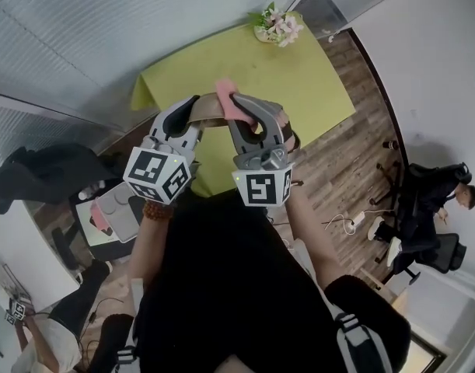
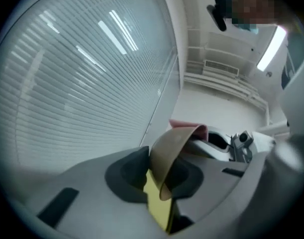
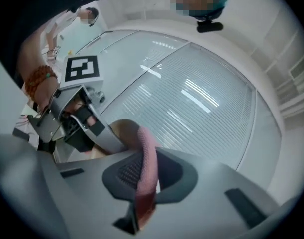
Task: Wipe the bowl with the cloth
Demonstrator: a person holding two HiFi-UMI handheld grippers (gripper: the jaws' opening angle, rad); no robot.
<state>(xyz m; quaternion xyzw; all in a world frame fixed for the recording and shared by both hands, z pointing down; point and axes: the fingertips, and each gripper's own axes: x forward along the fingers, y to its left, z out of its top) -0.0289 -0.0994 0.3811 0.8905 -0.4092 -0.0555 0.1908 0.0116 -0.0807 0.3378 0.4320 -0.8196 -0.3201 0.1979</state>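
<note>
Overhead, a person holds two grippers side by side in the air above a green table (image 1: 299,76). The left gripper (image 1: 192,116) is clamped on the near rim of a tan bowl (image 1: 210,109), which spans the gap between the two tools. The right gripper (image 1: 249,115) is pinched tight on a pink cloth (image 1: 230,98) – a strip running out along the line of its jaws, its free end rising past the tips. The bowl lies just to the left of the cloth, and the cloth's free end meets the bowl's far rim or sits right beside it; contact cannot be confirmed. The cloth-carrying right hand is likely the one to sweep leftward into the bowl.
</note>
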